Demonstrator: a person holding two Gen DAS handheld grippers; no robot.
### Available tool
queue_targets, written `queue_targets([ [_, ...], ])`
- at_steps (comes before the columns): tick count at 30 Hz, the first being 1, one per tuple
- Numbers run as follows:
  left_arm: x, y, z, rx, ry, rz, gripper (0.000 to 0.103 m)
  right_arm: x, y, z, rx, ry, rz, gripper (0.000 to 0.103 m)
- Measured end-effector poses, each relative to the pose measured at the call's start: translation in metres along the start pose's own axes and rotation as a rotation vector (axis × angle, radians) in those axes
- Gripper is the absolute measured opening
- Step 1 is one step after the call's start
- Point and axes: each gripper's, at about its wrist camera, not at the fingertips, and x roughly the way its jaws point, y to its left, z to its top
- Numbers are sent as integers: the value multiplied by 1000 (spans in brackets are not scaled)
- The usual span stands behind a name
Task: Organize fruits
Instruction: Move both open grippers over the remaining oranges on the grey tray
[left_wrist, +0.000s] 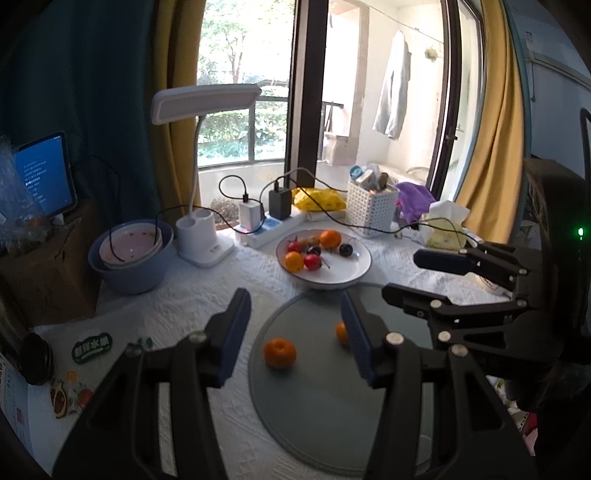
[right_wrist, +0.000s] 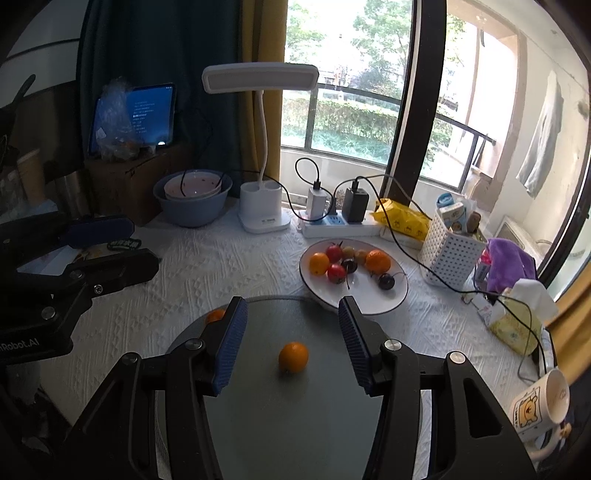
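**Both grippers empty above the grey plate, two oranges on it**

Your left gripper (left_wrist: 295, 332) hangs over the near left part of the round grey plate (left_wrist: 317, 413), jaws parted with nothing between the pads. One orange (left_wrist: 279, 353) lies on the plate in the gap between its fingers but well ahead of them, untouched. A second orange (left_wrist: 341, 332) sits just behind the right-hand finger, half hidden by it.

Your right gripper (right_wrist: 293, 339) is also open and empty. That second orange (right_wrist: 293, 356) shows between its fingers from the right wrist view, lying free on the grey plate (right_wrist: 295, 424), with neither pad touching it.

The grey plate's far rim runs right up to the white plate (right_wrist: 376, 301), which holds the other fruit: two oranges, red fruits and dark cherries. You have bare white cloth (right_wrist: 207, 266) to the left of both plates. Beyond it stand the blue bowl (right_wrist: 192, 206) and the desk lamp (right_wrist: 263, 218). To the right the room is tighter: a black cable (right_wrist: 436, 269) trails over the cloth past the white basket (right_wrist: 450, 254) and the tissue pack (right_wrist: 517, 321), and a mug (right_wrist: 543, 402) stands at the near right edge.
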Motion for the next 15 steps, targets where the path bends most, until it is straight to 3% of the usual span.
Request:
queue_targets([
  [15,22,17,-21,-15,62,-16,53,22,7,-15,21,52,-14,54],
])
